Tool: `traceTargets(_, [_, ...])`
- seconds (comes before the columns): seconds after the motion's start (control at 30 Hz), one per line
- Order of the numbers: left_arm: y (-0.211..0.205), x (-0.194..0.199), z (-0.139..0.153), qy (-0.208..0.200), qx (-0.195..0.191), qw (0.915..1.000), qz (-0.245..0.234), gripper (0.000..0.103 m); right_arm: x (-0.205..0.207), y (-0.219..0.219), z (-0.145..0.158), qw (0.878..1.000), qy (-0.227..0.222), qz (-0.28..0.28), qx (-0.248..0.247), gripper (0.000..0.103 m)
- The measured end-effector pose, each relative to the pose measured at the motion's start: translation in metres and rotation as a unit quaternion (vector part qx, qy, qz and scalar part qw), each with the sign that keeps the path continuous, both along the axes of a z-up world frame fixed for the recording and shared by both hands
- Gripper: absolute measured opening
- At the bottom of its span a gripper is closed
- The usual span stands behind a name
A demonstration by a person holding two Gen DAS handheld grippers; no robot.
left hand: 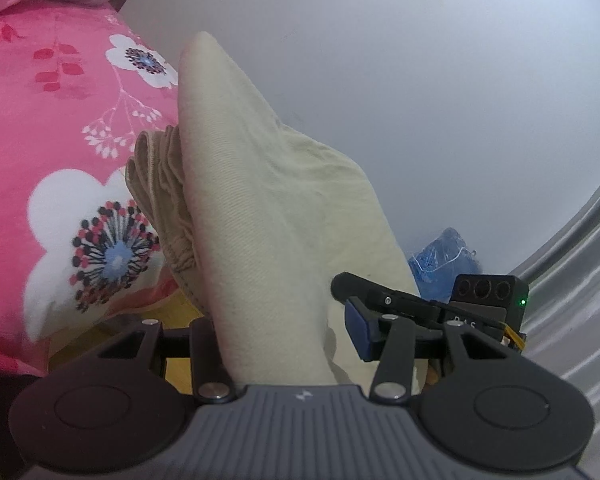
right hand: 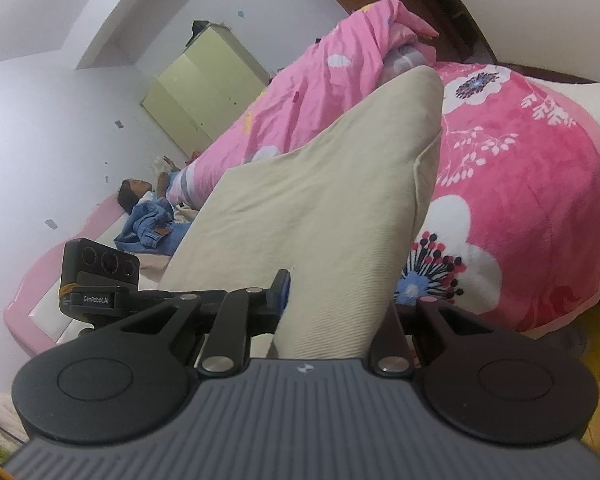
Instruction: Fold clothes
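A cream garment (left hand: 260, 200) hangs lifted above the bed, stretched between both grippers. In the left wrist view it runs up from my left gripper (left hand: 280, 332), which is shut on it. A gathered beige waistband (left hand: 160, 204) shows at its left side, and the blue pad of one finger (left hand: 358, 330) presses its right side; the other finger is hidden behind the cloth. In the right wrist view the same cream garment (right hand: 332, 200) rises from my right gripper (right hand: 336, 300), shut on it, with a folded corner at the top.
A pink floral blanket (left hand: 60, 160) (right hand: 520, 200) covers the bed beneath. Blue jeans (right hand: 152, 228) and a small lying figure (right hand: 134, 194) are at the bed's far end, near a pale green wardrobe (right hand: 204, 88). A blue bag (left hand: 444, 256) and grey curtain (left hand: 580, 280) stand to the right.
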State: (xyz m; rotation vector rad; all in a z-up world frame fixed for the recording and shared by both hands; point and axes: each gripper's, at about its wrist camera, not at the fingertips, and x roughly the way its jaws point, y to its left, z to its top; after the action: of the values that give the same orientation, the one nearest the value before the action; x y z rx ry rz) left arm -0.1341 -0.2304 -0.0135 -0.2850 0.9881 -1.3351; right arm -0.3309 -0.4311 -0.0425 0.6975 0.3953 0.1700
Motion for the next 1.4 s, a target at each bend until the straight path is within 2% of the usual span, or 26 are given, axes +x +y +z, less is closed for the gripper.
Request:
traceTargets(0.27, [-0.035, -0.007, 0.005, -0.014, -0.003, 0.9993, -0.036, 0.048, -0.023, -0.016, 0.001, 1.000, 0.002, -0.031, -0.002, 0.018])
traceTargets(0.63, [-0.067, 0.013, 0.016, -0.002, -0.035, 0.9977, -0.057, 0.048, -0.014, -0.035, 0.031, 0.997, 0.022, -0.057, -0.036, 0.018])
traceTargets(0.87, [-0.056, 0.014, 0.028, -0.004, -0.059, 0.9960, -0.067, 0.048, -0.010, -0.025, 0.054, 0.995, 0.028, -0.071, -0.061, 0.018])
traceTargets(1.1, [-0.032, 0.010, 0.032, 0.004, -0.069, 0.9953, -0.069, 0.049, -0.009, 0.000, 0.064, 0.993, 0.037, -0.074, -0.079, 0.018])
traceTargets(1.4, [-0.026, 0.011, 0.032, 0.007, -0.068, 0.9961, -0.055, 0.049, 0.003, -0.003, 0.059, 0.993, 0.050, -0.058, -0.086, 0.018])
